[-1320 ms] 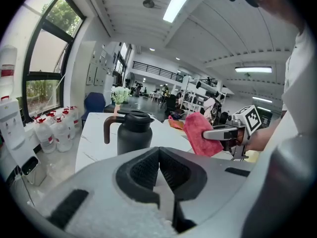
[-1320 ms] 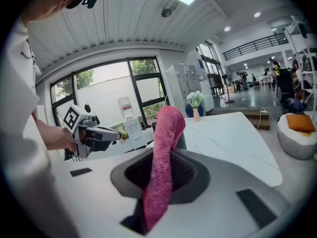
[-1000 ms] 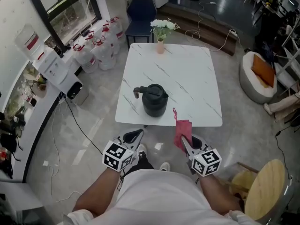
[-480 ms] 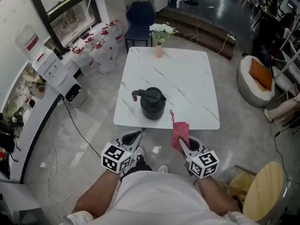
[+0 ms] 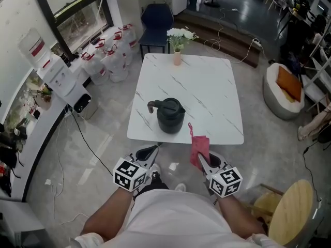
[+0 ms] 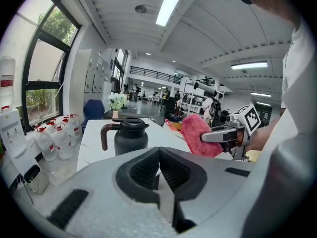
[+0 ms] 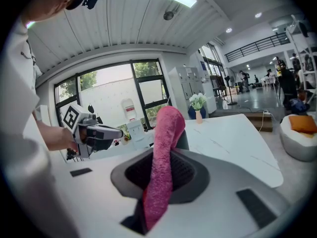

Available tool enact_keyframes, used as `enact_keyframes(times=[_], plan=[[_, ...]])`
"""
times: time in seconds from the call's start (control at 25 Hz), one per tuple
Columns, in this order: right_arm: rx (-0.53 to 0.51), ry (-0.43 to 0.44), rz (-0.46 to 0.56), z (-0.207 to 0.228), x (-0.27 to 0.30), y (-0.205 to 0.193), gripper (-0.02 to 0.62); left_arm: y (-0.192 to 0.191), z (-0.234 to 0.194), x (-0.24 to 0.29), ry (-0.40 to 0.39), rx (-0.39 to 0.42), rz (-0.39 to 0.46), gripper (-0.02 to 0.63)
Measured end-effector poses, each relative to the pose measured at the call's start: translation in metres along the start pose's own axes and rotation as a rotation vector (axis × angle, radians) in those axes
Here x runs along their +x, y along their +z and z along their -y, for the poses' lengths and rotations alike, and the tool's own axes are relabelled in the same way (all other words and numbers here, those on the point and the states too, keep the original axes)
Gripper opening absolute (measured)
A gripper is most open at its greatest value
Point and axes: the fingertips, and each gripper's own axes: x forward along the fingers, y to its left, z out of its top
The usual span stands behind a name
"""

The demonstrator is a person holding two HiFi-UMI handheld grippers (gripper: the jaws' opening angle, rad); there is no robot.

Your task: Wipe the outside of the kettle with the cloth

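Note:
A black kettle (image 5: 170, 115) with a handle on its left stands near the front edge of the white marble table (image 5: 207, 87); it also shows in the left gripper view as the kettle (image 6: 130, 136). My right gripper (image 5: 200, 158) is shut on a pink cloth (image 5: 199, 147) that hangs over the table's front edge, right of the kettle; the cloth (image 7: 162, 158) stands up between its jaws. My left gripper (image 5: 148, 152) is shut and holds nothing, short of the table edge and in front of the kettle.
A vase of white flowers (image 5: 178, 41) stands at the table's far edge, a blue chair (image 5: 156, 19) behind it. Water jugs (image 5: 106, 53) and a dispenser (image 5: 57, 76) line the left wall. A round wooden stool (image 5: 294, 211) is at my right, a floor cushion (image 5: 282, 89) further right.

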Motion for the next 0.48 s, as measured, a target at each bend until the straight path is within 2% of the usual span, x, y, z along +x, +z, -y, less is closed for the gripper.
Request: enact_keyframes(times=[0.48], plan=[[0.016, 0.009, 0.027, -0.001, -0.007, 0.006, 0.061, -0.007, 0.011, 0.004, -0.029, 0.000, -0.017, 0.000]])
